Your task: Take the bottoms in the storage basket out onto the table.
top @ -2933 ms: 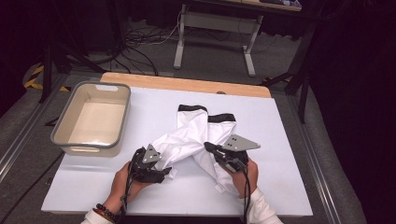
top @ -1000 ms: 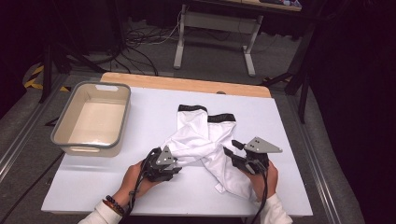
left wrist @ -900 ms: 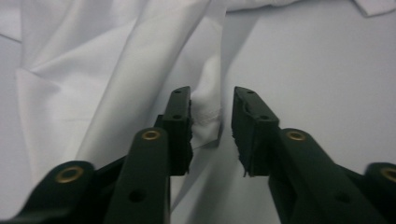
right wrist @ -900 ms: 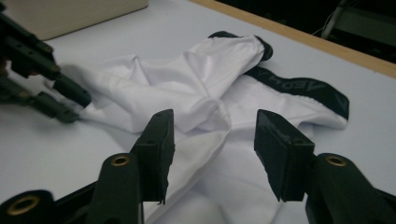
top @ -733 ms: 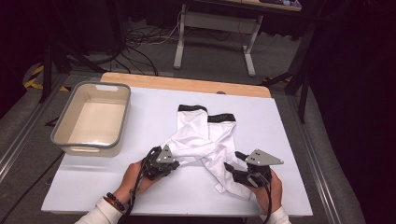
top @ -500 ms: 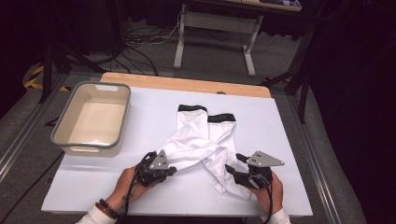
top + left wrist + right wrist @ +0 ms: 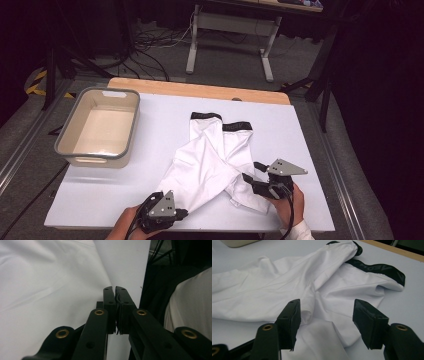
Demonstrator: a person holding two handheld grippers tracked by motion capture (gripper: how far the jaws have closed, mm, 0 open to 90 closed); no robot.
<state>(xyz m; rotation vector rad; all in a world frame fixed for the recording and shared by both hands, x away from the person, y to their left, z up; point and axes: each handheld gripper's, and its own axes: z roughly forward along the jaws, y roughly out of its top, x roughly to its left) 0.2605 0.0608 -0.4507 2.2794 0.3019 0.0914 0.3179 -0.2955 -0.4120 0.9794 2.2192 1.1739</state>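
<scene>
White-topped surface (image 7: 125, 195) with wooden far edge, in a dark room; cables and a metal stand on the floor beyond.

Item: white leggings (image 7: 210, 165) with black waistband, flat at centre-right of surface, waistband at far end, legs crossed over one another toward near edge. Not yet folded; left leg drawn diagonally toward near left, right leg end rumpled at near right.

Left gripper (image 7: 176, 214): near edge, just off the left leg end; fingers (image 7: 109, 305) pressed together, a few dark threads between the pads, no white cloth seen caught.

Right gripper (image 7: 249, 181): over the near right leg end; fingers (image 7: 291, 315) about half apart, straddling a rumpled fold, not pinching.

Grey tub (image 7: 67, 145): far left, empty.

Status: early; smoothing under way, folding and any stowing in tub left.
</scene>
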